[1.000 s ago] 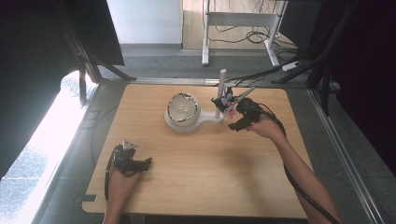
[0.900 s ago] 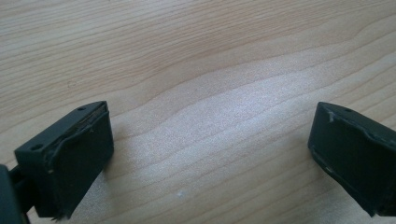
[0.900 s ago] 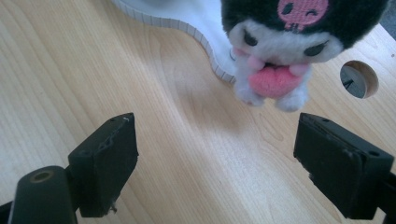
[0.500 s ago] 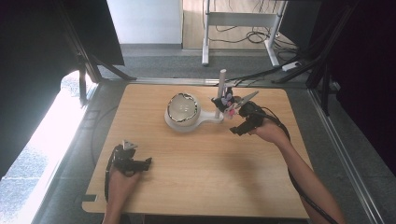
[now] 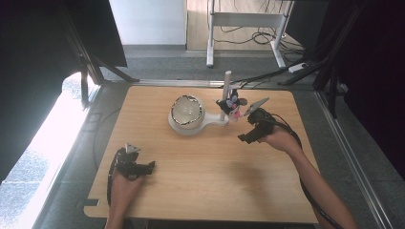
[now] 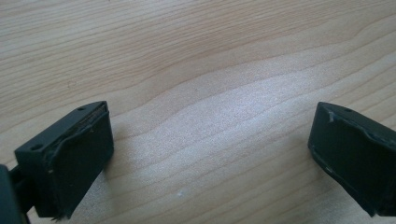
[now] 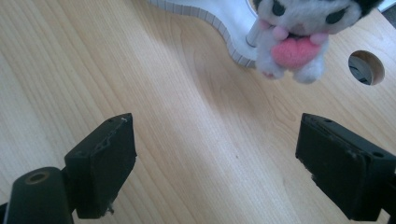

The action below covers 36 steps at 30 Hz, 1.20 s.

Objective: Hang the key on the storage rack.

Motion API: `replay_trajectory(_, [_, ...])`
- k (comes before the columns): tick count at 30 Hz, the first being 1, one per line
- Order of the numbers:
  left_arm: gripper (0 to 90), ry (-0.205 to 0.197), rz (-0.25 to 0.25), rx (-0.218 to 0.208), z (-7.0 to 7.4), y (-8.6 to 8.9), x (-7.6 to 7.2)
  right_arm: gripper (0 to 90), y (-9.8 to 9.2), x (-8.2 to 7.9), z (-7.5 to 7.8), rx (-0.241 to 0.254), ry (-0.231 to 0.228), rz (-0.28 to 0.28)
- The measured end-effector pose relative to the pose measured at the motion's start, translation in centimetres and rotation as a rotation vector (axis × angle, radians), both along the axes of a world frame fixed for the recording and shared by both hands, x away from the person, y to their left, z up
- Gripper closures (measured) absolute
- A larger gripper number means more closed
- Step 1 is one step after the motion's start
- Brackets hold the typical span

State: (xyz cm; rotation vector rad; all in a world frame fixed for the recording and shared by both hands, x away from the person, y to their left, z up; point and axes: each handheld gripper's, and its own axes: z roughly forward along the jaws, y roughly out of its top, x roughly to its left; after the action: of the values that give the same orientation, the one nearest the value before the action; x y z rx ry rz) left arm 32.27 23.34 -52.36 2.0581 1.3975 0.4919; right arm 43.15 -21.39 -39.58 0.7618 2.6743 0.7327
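Two grippers are seen over a wooden table in the high view. At lower left of that frame the left gripper is held low over bare wood, its jaws spread wide with nothing between them, as its own view shows. At centre right the right gripper is held just beside a small plush toy, apart from it; its jaws are wide and empty. The toy is hung on a white post rising from a white stand, whose round end carries a shiny dome. In the right gripper view the toy is seen at top right, clear of both jaws
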Motion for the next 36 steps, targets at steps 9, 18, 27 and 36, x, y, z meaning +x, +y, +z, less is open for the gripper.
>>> replay_trajectory(9, [0.1,-0.002,-0.002,0.002,0.0,0.0,0.0,12.1,-0.4,-1.2,0.1,-0.021,0.003,0.018])
replay_trajectory(18, [0.1,-0.001,-0.003,0.004,0.0,0.0,0.0,12.5,-1.1,-2.4,0.2,-0.032,0.007,0.025])
replay_trajectory(27, [0.1,-0.002,-0.002,0.002,0.0,0.0,0.0,13.0,-1.8,-3.8,0.6,-0.033,0.001,0.031])
replay_trajectory(36, [0.1,0.0,0.001,-0.001,0.0,0.0,0.0,13.0,-3.0,-5.2,0.7,-0.025,-0.014,0.024])
